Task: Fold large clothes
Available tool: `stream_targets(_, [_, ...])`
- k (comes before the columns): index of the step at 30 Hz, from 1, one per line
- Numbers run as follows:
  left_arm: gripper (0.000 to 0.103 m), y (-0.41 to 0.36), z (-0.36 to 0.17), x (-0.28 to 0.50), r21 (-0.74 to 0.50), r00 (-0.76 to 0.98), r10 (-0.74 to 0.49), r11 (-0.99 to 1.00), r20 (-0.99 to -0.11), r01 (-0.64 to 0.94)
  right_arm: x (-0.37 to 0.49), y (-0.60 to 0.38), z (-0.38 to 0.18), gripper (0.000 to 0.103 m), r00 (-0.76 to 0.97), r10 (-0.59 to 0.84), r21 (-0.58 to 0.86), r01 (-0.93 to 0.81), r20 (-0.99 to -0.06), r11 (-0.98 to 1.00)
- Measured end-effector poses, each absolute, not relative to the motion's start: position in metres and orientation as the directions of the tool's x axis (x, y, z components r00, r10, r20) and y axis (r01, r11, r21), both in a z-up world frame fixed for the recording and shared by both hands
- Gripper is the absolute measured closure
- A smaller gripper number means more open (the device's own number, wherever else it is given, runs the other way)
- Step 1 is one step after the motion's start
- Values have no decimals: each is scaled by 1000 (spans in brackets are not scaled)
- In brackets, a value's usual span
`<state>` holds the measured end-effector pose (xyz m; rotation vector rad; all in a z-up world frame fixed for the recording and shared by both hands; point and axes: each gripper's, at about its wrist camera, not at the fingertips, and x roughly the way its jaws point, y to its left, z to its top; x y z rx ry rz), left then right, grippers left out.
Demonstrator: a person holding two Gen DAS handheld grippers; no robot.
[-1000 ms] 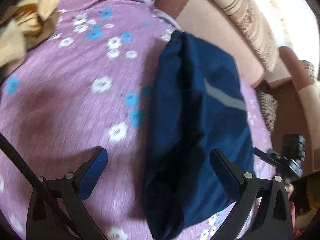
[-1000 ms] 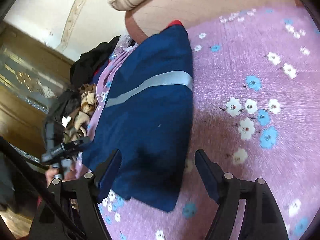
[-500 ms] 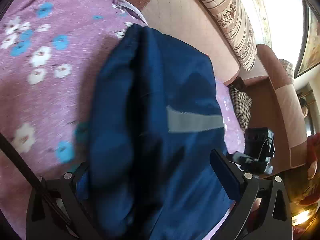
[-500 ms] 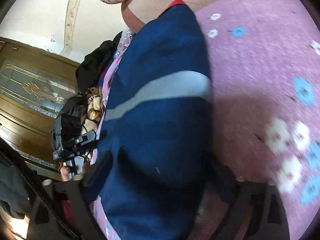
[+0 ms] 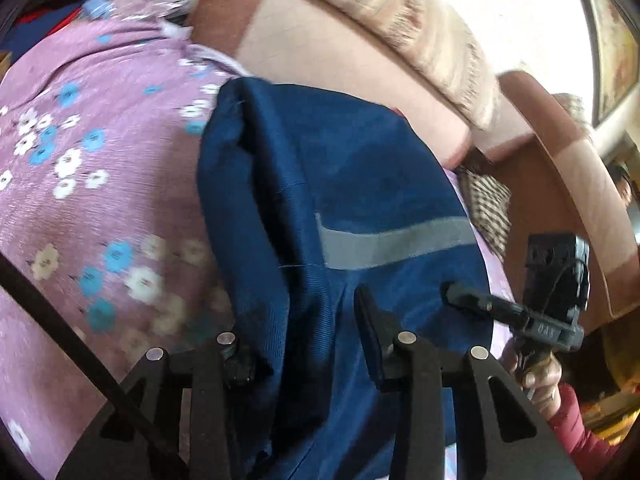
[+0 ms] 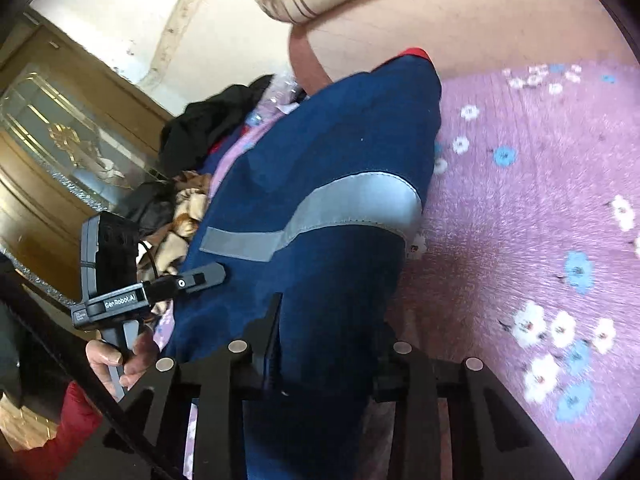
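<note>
We have the navy garment (image 5: 340, 184) folded narrow on the floral bedspread (image 5: 100, 200). Left gripper (image 5: 304, 344) and right gripper (image 6: 328, 344) jaws closing on its near edge, cloth between them. Further folds remain, we reckon.

– What is different from a second ago?
– Both grippers stood open over the purple sheet (image 5: 100, 208) beside the blue garment (image 5: 360, 184). Now the left gripper (image 5: 304, 340) and right gripper (image 6: 328, 336) are closing on its near edge, with cloth bunched between the jaws.
</note>
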<state>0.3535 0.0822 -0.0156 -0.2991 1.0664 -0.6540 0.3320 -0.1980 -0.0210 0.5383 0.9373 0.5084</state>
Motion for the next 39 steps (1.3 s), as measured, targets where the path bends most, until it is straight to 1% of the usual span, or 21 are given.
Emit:
stream_targets(6, [66,47,6,302,-535,291,-663,737,-690,412,277,-237,15,68,522,609,631,-164,-597,758])
stream_targets(10, [66,21,5,267,-547,250,-688,705,-681,450,230,-264,21,68,533,593,629,-138,-604,765])
stream_targets(14, [66,-8,-20,251,-505,231,-647,732,-727,457,195,-291,1,68,520,564,621,-78,-642,780])
stream_targets(16, [66,-18,-33,248,-438,263,-583,779,-768,447,191,-300,-17,67,508,545,615,-39,-666,788])
stream_targets(17, [65,-19,-39,248,-427,267,-565,794,-781,433,190,-304,-30,61,491,532,605,-14,-690,796])
stream_targets(19, [48,-14,-46,247,-389,285,-515,830,-808,399,188,-315,-50,50,466,524,619,68,-713,783])
stream_targets(20, [45,-12,-45,243,-360,303,-490,845,-818,395,183,-321,-56,45,464,517,623,99,-719,776])
stream_targets(21, [34,-9,-43,239,-310,332,-446,867,-831,391,178,-323,-54,44,472,497,606,106,-729,788])
stream_targets(22, [29,-6,-40,233,-273,357,-414,882,-837,384,173,-325,-48,44,481,468,580,107,-741,808])
stream_targets(25, [29,1,-19,213,-185,439,-349,909,-828,373,151,-326,-17,44,523,339,448,93,-782,889])
stream_targets(27, [29,-2,-4,198,-87,511,-280,925,-813,369,133,-319,8,44,566,307,399,43,-765,916])
stream_targets(28, [29,-6,3,184,-60,537,-275,921,-797,384,126,-312,18,47,575,290,369,23,-765,929])
stream_targets(30, [29,-16,8,160,-25,560,-279,908,-780,417,110,-292,32,57,595,271,315,-31,-757,949])
stream_targets(31, [29,-24,7,144,9,579,-271,901,-769,433,102,-280,35,65,594,287,311,-65,-752,948])
stream_targets(32, [29,-28,4,137,26,582,-268,895,-768,446,95,-277,34,66,592,295,311,-79,-750,947])
stream_targets(34, [29,-40,-14,124,79,580,-238,880,-779,468,87,-264,24,67,584,302,305,-96,-754,947])
stream_targets(36, [29,-47,-37,128,101,560,-199,882,-804,459,85,-253,1,68,548,282,276,-96,-788,956])
stream_targets(38, [26,-43,-55,132,67,545,-218,888,-810,455,80,-251,-28,68,510,277,271,-87,-814,959])
stream_targets(39, [24,-39,-57,132,46,547,-232,894,-805,447,79,-253,-38,68,517,284,285,-78,-808,955])
